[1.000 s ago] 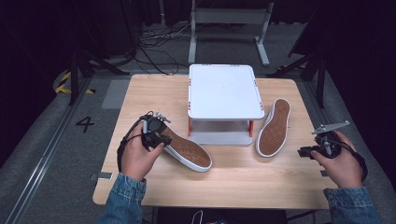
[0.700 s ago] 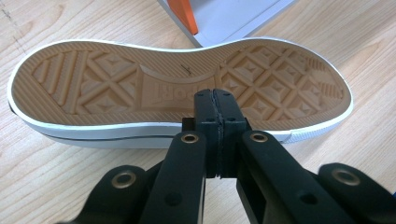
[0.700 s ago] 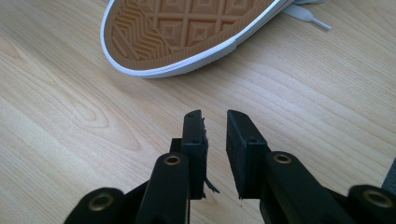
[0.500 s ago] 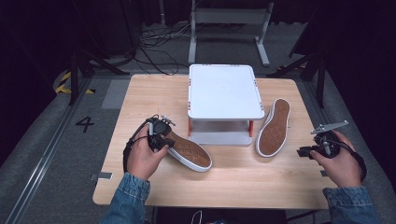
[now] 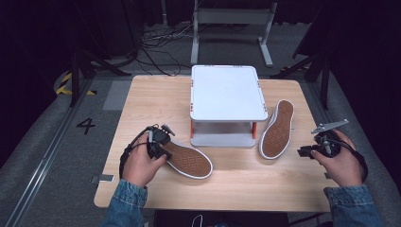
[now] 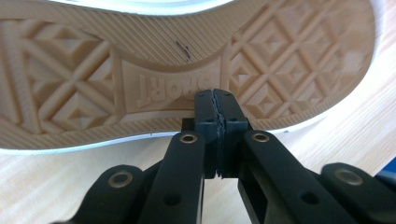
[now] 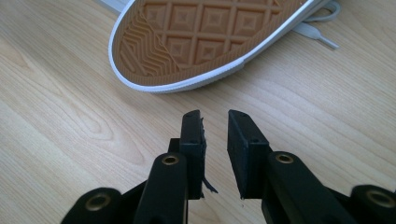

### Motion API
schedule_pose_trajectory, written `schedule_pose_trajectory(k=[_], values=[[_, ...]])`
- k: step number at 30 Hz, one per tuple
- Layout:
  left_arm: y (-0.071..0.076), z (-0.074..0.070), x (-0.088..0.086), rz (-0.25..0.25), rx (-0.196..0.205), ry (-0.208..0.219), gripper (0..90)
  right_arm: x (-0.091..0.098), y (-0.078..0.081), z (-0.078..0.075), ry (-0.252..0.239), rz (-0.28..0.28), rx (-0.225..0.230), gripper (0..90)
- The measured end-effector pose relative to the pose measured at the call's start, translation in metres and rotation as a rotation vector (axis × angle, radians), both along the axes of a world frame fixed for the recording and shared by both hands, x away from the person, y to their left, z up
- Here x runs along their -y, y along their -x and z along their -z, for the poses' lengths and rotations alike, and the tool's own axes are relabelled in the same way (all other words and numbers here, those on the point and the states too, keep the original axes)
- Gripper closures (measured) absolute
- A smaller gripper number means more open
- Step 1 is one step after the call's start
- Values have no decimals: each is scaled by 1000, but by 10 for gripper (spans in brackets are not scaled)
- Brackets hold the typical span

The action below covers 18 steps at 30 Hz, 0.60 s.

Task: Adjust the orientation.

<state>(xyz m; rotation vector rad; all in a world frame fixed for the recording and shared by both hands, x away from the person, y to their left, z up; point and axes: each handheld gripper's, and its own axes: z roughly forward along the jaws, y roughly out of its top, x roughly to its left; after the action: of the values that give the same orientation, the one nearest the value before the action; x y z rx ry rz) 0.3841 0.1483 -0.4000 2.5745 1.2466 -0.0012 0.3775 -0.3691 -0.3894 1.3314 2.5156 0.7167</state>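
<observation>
Beyond the closed fingertips, the near shoe (image 6: pixel 187 70) is cut off at toe and heel by the frame; the far shoe's (image 7: pixel 210 37) heel end runs out past the top edge.

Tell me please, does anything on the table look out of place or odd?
Yes. Both shoes lie upside down, soles up: the left shoe in front of the white stand, the right shoe beside it, each angled differently. The left gripper, shut, has its tips at the left shoe's sole edge. A loose lace pokes out from under the right shoe.
</observation>
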Motion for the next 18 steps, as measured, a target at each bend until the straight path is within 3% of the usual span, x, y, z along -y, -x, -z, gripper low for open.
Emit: schedule_pose_trajectory(k=[3, 9, 13, 18], values=[[2, 8, -4, -12, -24, -30, 873, -2, -2, 0, 1, -8, 1, 760], [5, 11, -9, -35, -26, 15, 861, -3, -4, -1, 0, -14, 3, 759], [6, 9, -7, -23, -26, 23, 768, -4, -4, -1, -3, -15, 5, 755], [5, -9, -10, -35, 39, 59, 764, 0, 0, -2, -3, -3, 12, 755]])
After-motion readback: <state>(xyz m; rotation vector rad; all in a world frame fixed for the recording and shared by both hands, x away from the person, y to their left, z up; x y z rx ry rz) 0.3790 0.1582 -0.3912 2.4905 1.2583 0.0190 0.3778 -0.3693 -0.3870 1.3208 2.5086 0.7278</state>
